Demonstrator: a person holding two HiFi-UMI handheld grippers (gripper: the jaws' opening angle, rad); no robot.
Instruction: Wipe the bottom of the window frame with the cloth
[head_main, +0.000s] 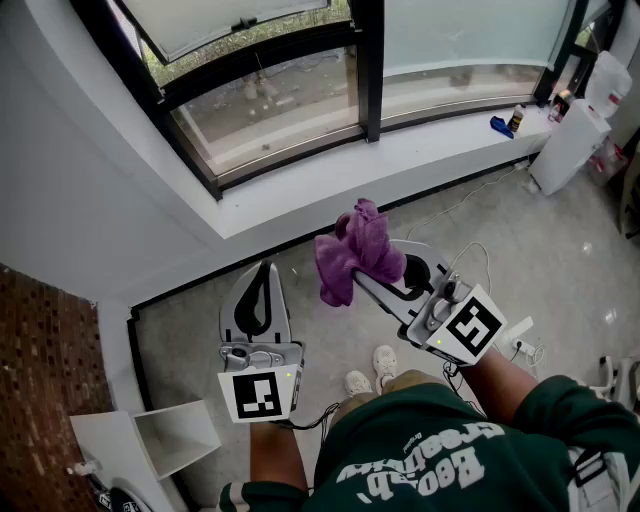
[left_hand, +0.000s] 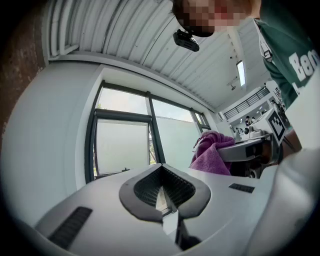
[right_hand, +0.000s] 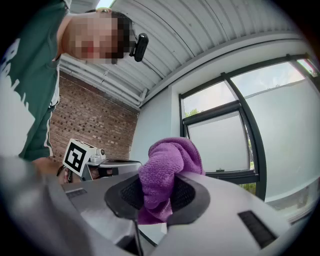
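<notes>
Your right hand-held gripper (right_hand: 157, 192) is clamped on the purple cloth (right_hand: 165, 175). The right gripper view shows the fabric pinched between the jaws in a thick bunch, with a lobe standing above them and a tail hanging below. In the head view the cloth (head_main: 352, 255) is held in the air over the floor, short of the white sill (head_main: 430, 150) and well apart from the bottom rail of the window frame (head_main: 300, 155). Wiping has not begun.

Your left hand-held gripper (left_hand: 162, 192) has its jaws together with nothing between them. It sits low, to the left of the cloth.

Risks noted:
- The cloth is bunched, not spread. Dragged along the rail, it may roll and wipe only a narrow strip.
- If the lobe folds back, bare jaw tips could scrape the dark frame.
- Friction on the rail may pull the fabric out of the grip.
</notes>
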